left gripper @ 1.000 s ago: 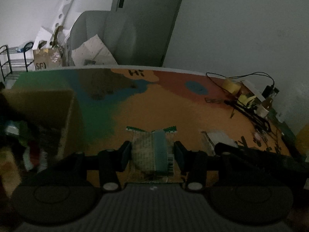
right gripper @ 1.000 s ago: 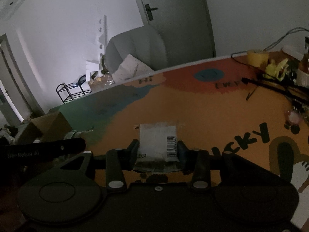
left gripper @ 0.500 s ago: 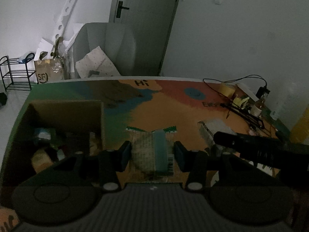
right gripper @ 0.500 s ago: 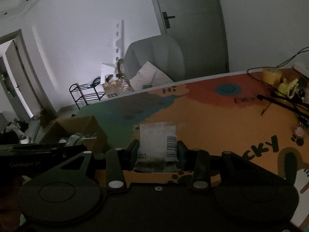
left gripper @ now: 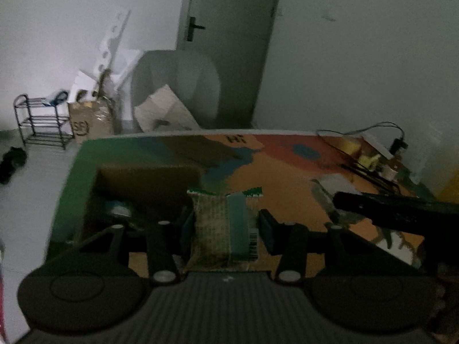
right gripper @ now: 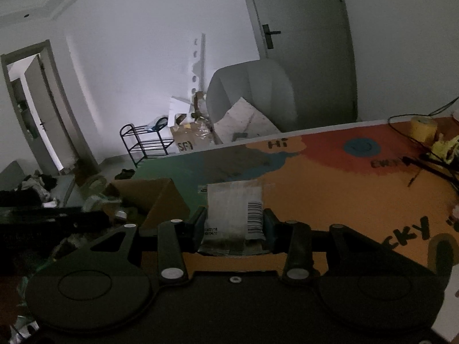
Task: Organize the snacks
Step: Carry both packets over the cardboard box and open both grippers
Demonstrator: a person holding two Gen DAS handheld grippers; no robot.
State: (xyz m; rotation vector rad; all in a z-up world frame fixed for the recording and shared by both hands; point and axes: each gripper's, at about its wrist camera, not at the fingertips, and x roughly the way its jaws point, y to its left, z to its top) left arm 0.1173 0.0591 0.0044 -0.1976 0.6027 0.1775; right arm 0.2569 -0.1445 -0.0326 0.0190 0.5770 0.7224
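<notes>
The left gripper clamps a green-edged packet above the mat, beside an open box; the right gripper clamps a silver packet; a door stands beyond.

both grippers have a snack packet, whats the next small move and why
Probably carry the left gripper forward and left until its green-edged packet hangs over the open cardboard box, then release. The box sits just ahead-left and already holds snacks. The right gripper can follow with its white packet.
</notes>
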